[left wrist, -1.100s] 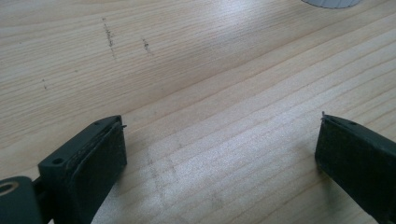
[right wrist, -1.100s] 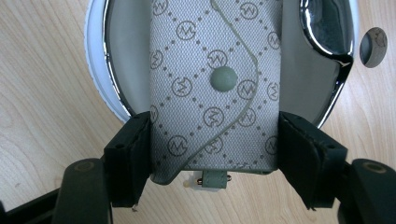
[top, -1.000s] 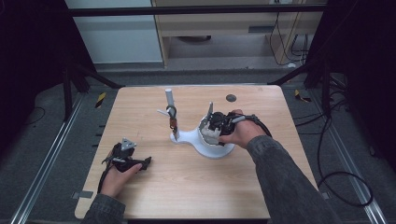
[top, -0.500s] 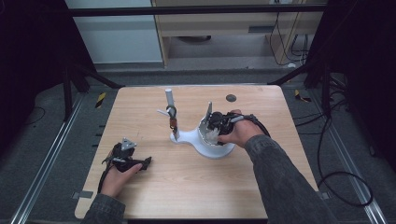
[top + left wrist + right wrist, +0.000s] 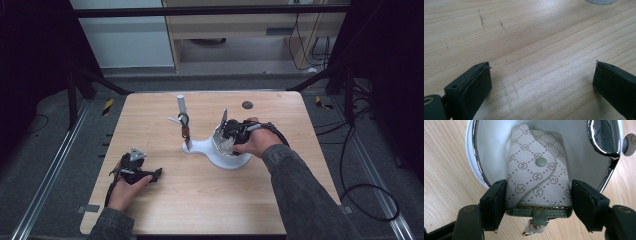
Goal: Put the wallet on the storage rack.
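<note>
Right gripper [image 5: 537, 202] is clamped on both sides of the monogram key pouch [image 5: 537, 175], which sits right ahead of it in the white dish [image 5: 491, 150]; I'd lift straight up so the dangling clasp [image 5: 534, 228] clears the chrome rim; left gripper [image 5: 541, 85] idles wide open over bare bench [image 5: 529, 32].

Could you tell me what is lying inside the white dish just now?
A patterned key pouch lies in the white dish, the right gripper clamped on its sides. The dish floor beneath the pouch is covered, so anything under it cannot be seen.
</note>
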Demonstrator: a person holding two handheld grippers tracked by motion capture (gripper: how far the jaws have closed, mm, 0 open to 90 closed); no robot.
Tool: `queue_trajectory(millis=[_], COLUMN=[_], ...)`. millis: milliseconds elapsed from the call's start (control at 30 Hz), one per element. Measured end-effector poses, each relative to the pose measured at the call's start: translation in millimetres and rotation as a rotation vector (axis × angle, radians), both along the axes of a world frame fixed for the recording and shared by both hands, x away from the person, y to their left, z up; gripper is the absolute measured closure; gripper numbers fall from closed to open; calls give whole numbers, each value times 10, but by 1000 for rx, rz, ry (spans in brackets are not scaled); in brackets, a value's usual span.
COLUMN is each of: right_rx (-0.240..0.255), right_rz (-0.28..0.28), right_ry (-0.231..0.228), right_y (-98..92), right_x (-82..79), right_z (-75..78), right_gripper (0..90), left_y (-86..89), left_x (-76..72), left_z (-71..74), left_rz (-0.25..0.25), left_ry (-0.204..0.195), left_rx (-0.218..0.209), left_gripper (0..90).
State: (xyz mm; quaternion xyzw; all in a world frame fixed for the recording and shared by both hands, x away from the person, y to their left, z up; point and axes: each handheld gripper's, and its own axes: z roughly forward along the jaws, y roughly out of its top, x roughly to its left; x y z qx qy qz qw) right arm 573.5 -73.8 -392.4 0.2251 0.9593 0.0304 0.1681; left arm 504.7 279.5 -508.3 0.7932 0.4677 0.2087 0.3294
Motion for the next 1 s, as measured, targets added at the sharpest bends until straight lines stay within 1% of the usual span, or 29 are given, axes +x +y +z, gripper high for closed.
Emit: queue_trajectory(millis=[500, 667, 700, 867, 1000], right_rx=[1, 17, 20, 29, 48], right_rz=[-6, -13, -24, -23, -22], right_ry=[5, -6, -6, -17, -26], right_y=[-2, -1, -2, -18, -33], right_x=[7, 6, -1, -15, -55], right_z=[2, 17, 33, 57, 111], right_gripper=[288, 271, 251, 233, 210], left_y=[0, 0, 0, 2, 0], left_x=[0, 0, 0, 0, 0], left_z=[0, 0, 0, 1, 0], left_rz=[0, 0, 0, -2, 0], left_ry=[0, 0, 0, 1, 0], left_rx=[0, 1, 0, 3, 0], left_gripper=[12, 12, 12, 12, 12])
